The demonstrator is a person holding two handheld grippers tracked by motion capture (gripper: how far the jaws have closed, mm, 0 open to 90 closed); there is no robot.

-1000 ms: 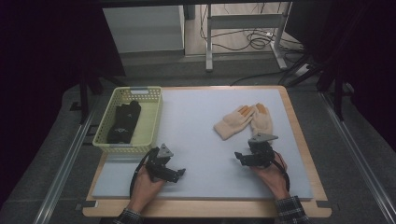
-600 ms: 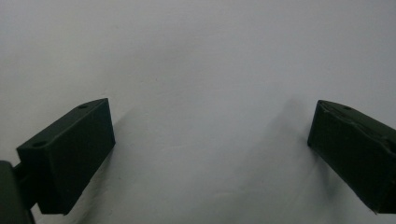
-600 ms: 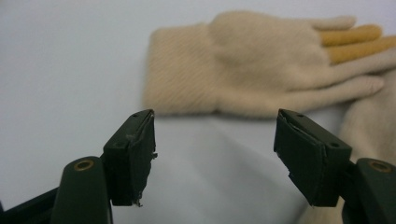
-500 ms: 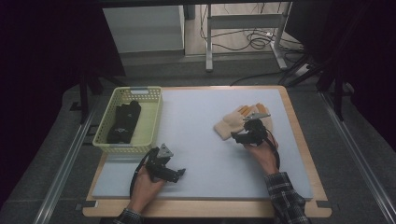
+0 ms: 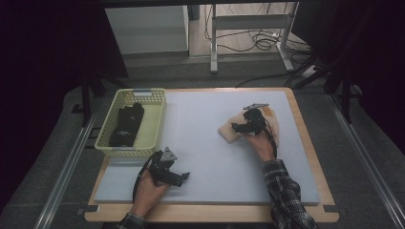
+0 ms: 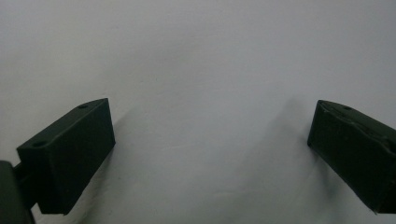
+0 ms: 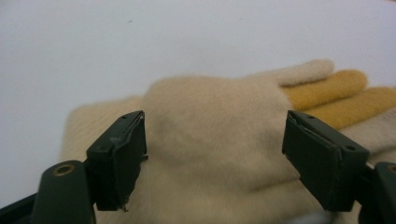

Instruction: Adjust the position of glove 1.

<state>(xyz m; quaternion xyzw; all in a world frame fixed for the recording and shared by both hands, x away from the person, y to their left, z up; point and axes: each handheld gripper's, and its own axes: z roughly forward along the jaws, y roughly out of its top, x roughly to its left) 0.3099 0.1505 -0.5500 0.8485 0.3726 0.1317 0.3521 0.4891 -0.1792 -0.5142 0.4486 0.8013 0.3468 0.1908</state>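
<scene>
Fingers (image 7: 116, 158) of the right gripper (image 7: 212, 163) stand wide apart over the cream gloves (image 7: 210, 140), having just been opening; nothing is pinched.

Both gloves lie stacked on the pale mat (image 5: 210, 138), right of centre, with the yellow basket (image 5: 155, 121) holding dark gloves (image 5: 126, 125) well apart at the left. Near the front edge, the left gripper (image 6: 210, 154) rests with jaws spread over bare mat, gripping nothing.

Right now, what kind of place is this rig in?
Likely a lab data-collection station: a padded grey table ringed by dark curtains, loose cables on the floor behind, and a yellow basket staged beside beige gloves.
</scene>
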